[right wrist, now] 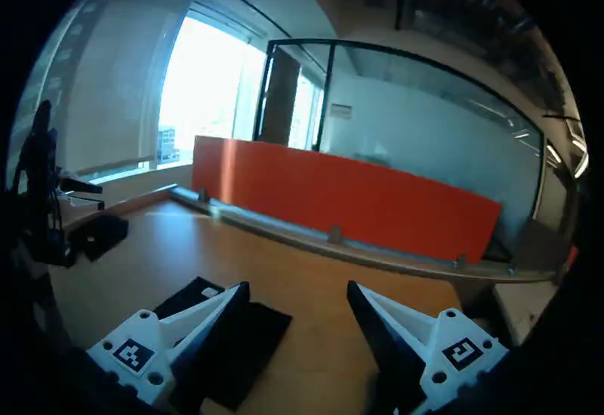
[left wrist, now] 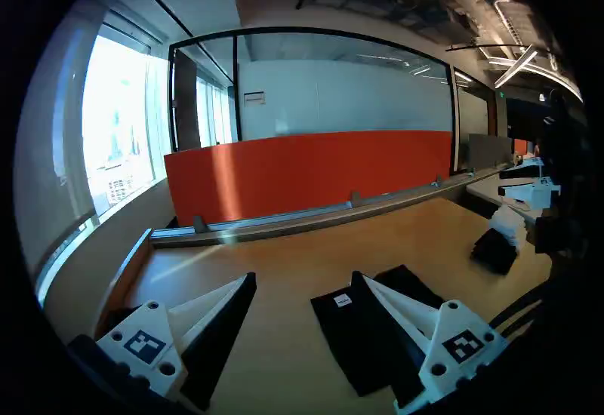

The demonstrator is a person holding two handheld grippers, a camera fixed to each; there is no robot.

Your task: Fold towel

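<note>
A black towel lies flat on the wooden table, a small white tag near its far edge. In the left gripper view my left gripper is open above the table; the towel lies beneath and beside its right finger. In the right gripper view the same towel lies at lower left, partly behind the left finger of my right gripper, which is open and holds nothing. The right gripper's white body also shows at the far right of the left gripper view.
An orange partition with a metal rail runs along the table's far edge. Bright windows are to the left. A dark shape lies on the table beside the other gripper's rig at the left edge.
</note>
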